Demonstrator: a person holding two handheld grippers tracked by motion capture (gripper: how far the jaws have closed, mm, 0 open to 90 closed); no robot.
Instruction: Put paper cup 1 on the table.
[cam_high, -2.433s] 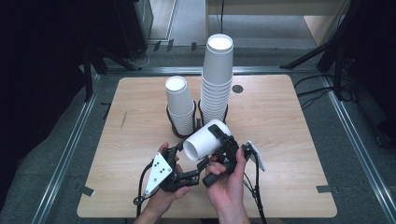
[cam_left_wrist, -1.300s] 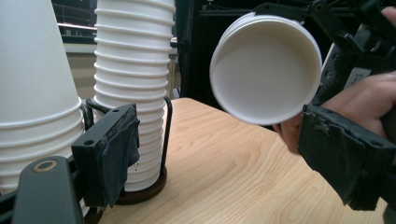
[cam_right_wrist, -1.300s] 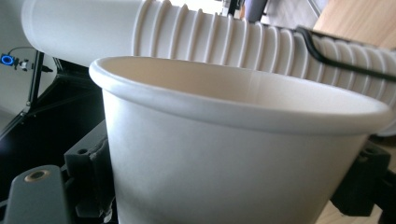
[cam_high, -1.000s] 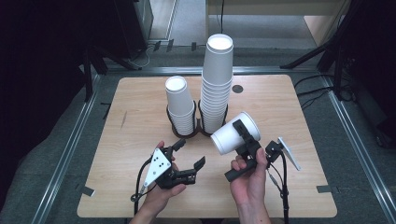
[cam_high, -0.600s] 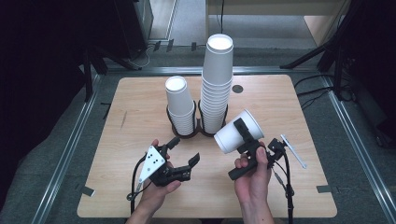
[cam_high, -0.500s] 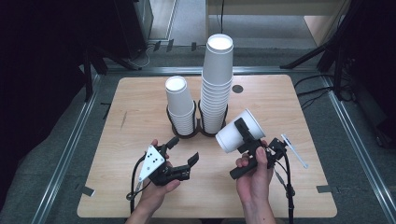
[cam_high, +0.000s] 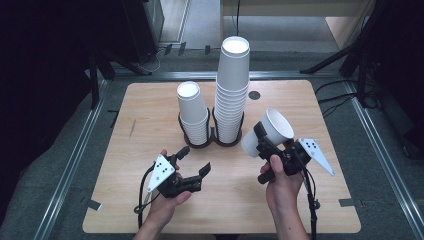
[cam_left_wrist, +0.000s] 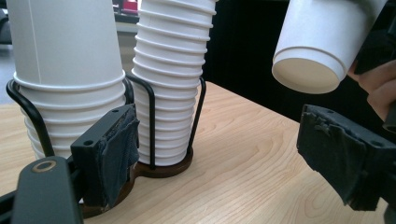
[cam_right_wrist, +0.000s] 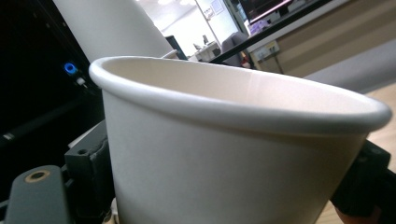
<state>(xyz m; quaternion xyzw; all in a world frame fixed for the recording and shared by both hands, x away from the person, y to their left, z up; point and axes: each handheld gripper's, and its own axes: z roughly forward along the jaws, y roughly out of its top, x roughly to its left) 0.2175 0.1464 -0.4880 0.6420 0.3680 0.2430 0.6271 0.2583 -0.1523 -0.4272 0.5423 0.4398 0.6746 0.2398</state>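
Two stacks of white paper cups stand in a black wire holder at mid-table: short stack on the left, tall stack on the right, touching side by side. One single paper cup is clamped in the right gripper, jaws pressed on its wall from both sides, held clear above the table, just right of the tall stack and a bit nearer. The cup is tilted: its long axis runs low-left to high-right, mouth aimed up, right and away, base pointing down-left toward the holder. In the right gripper view the cup's rim sits close, between the jaws. The left gripper hovers low over the near-left table, jaws standing partly apart, nothing between them; in the left gripper view its pads frame the holder and both stacks, with the held cup's base up at right.

Key relation: the tall stack lies left and slightly far of the held cup, and its top is well higher than the cup. The right hand is the nearer one and has the cup. Likely next: upright the cup, lift, then drop it onto a stack; the short stack is lower but farther left.
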